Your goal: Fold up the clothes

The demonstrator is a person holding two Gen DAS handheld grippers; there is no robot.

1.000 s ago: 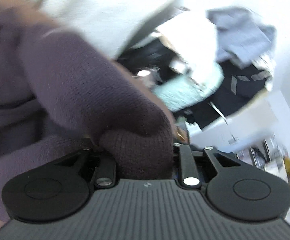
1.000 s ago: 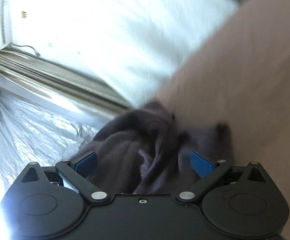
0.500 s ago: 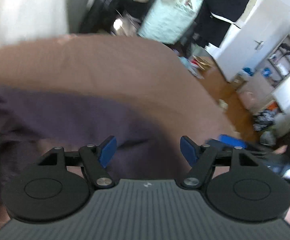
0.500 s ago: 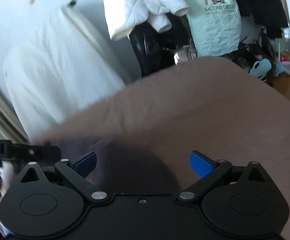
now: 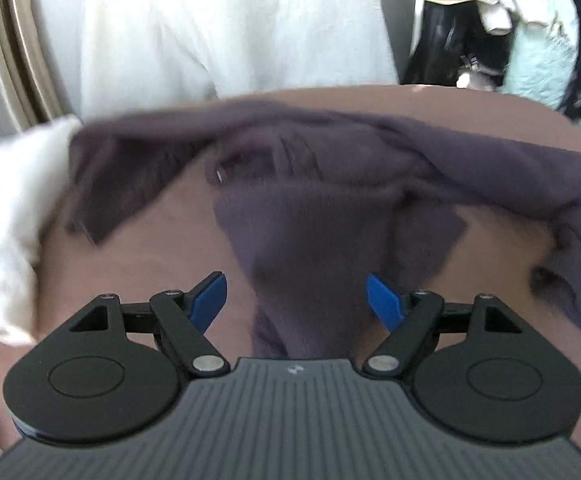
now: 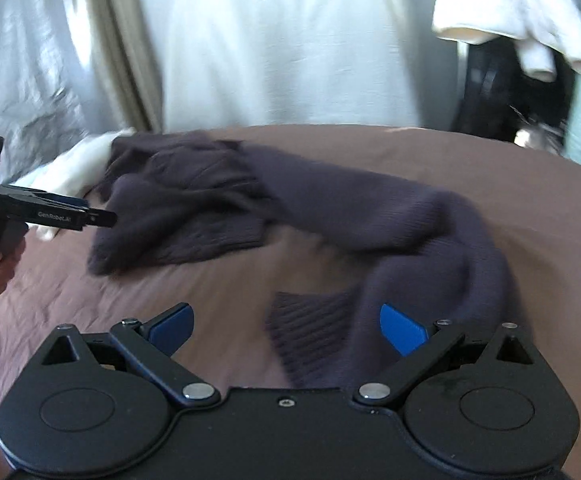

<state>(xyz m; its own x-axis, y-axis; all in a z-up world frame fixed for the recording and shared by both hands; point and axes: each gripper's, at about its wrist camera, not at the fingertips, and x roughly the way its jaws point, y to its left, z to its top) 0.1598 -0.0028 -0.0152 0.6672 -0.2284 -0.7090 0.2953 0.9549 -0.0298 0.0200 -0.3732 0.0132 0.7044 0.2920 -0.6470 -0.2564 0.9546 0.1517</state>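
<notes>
A dark purple knit sweater (image 5: 314, 216) lies crumpled on a brown bedsheet (image 5: 138, 264). It also shows in the right wrist view (image 6: 330, 208), with one sleeve curving toward the camera. My left gripper (image 5: 296, 300) is open, its blue pads on either side of a sweater sleeve without touching it. My right gripper (image 6: 288, 328) is open over the ribbed cuff (image 6: 310, 320) of the other sleeve. The left gripper also shows in the right wrist view (image 6: 94, 218), at the left beside the sweater's body.
A white garment (image 5: 14, 216) lies at the bed's left edge. White cloth (image 6: 282, 40) hangs behind the bed. A rack of hanging clothes (image 5: 538, 32) stands at the back right. Silver sheeting (image 6: 22, 80) is at the far left.
Both grippers let go of the sweater. It dropped onto the bed and now lies spread before them. Both cameras swung round to face the bed.
</notes>
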